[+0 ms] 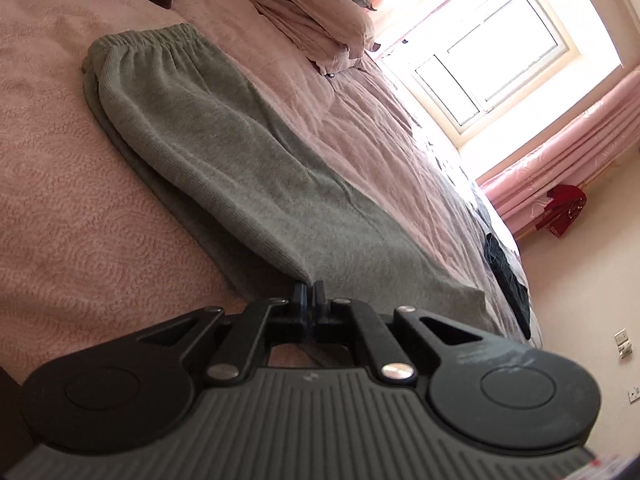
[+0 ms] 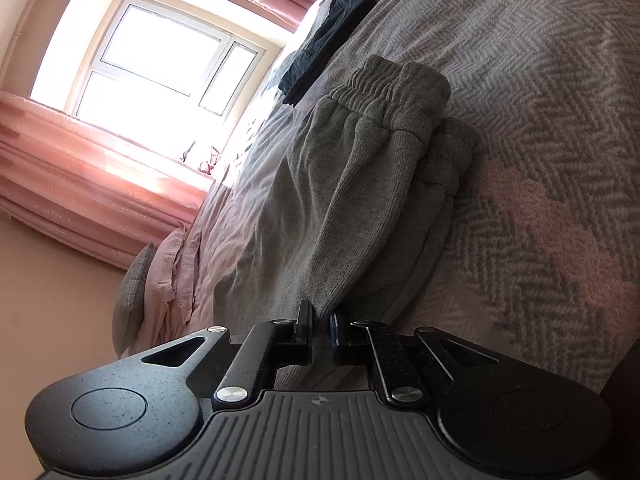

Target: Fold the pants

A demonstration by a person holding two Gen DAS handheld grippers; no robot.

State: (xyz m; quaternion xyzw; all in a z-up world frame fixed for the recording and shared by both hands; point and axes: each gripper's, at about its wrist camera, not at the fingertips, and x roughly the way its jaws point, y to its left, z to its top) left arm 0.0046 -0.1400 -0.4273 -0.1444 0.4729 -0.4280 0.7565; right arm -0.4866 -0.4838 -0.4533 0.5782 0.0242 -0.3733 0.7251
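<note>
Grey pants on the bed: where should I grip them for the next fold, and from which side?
Judging by the lie, take the grey pants by the doubled cuffs, one corner per gripper, coming in low from the foot end. The legs already lie stacked and flat on the bed cover, so the ends can carry over to the waistband.

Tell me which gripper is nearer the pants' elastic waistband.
Left or right can't be told. Left gripper pinches one end of the grey pants; right gripper pinches the other. Each view shows a gathered elastic band at the far end.
</note>
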